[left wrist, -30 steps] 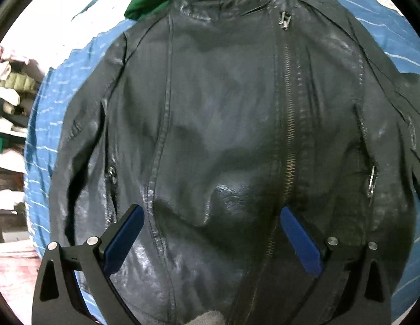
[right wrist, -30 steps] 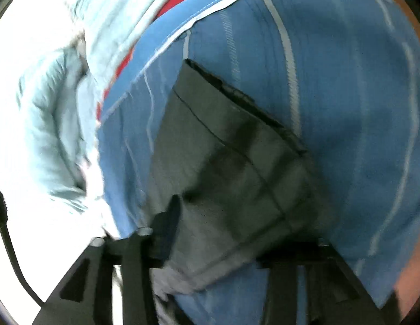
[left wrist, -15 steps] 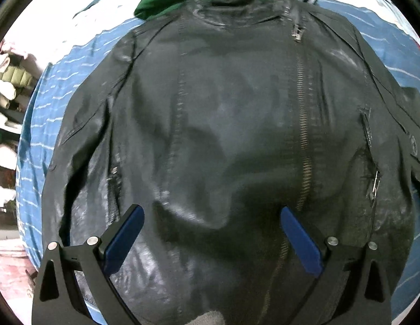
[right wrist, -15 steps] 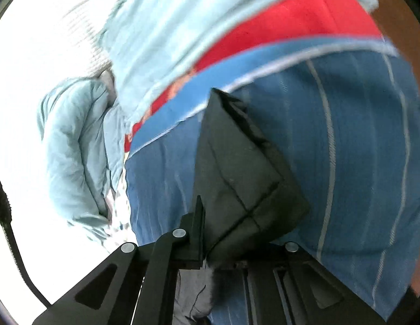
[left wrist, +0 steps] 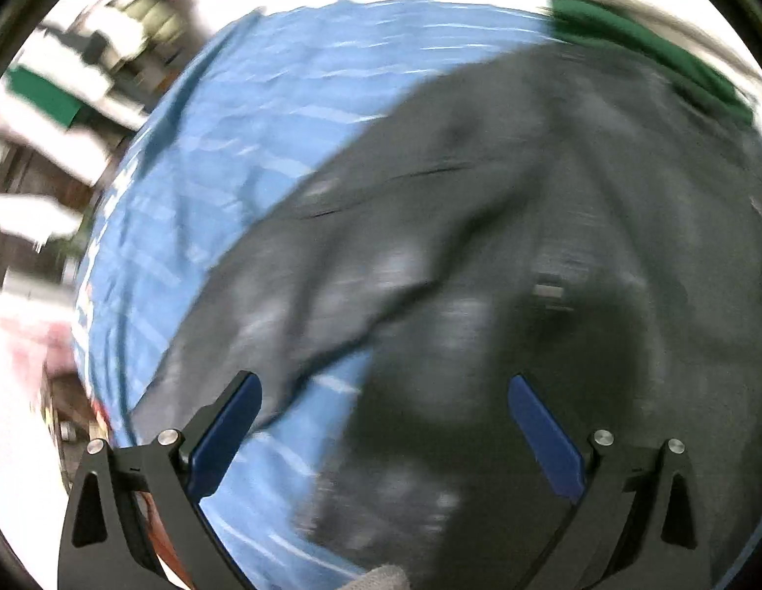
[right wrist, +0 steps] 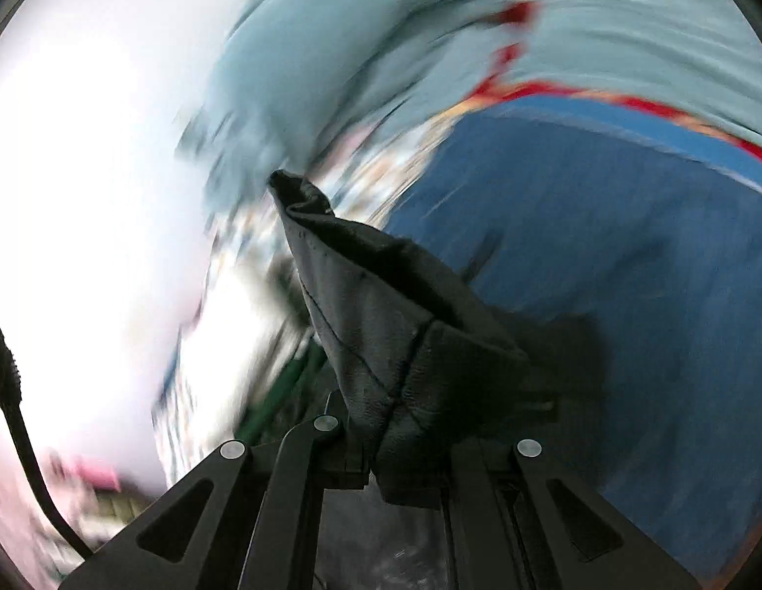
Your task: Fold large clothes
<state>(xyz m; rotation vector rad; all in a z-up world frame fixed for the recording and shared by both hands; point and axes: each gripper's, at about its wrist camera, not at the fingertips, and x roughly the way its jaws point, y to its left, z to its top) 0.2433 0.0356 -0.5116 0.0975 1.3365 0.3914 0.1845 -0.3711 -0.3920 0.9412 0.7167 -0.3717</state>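
From my left wrist camera, heavily smeared by motion, I see the black leather jacket [left wrist: 504, 255] spread flat on the blue striped sheet [left wrist: 243, 157]. Its long axis runs from the near edge at the bottom of the view up and to the right, where a green garment [left wrist: 641, 44] lies just beyond its far end; I take that far end for the collar end, though the blur hides the collar itself. One sleeve [left wrist: 263, 324] angles down and to the left, away from the body, with a wedge of sheet showing between sleeve and body. My left gripper [left wrist: 381, 408] hangs above the jacket's near edge with its blue pads [left wrist: 228, 427] spread wide and nothing between them. On my right wrist camera, the right gripper [right wrist: 391, 442] is clamped tight on a folded piece of the jacket's black leather [right wrist: 381, 324], which rises from the fingers to a crumpled tip pointing up and slightly left. Behind it are the sheet, a pale blue cloth [right wrist: 430, 39] with a red edge under it, and a dark cable [right wrist: 17, 393] at the left rim.
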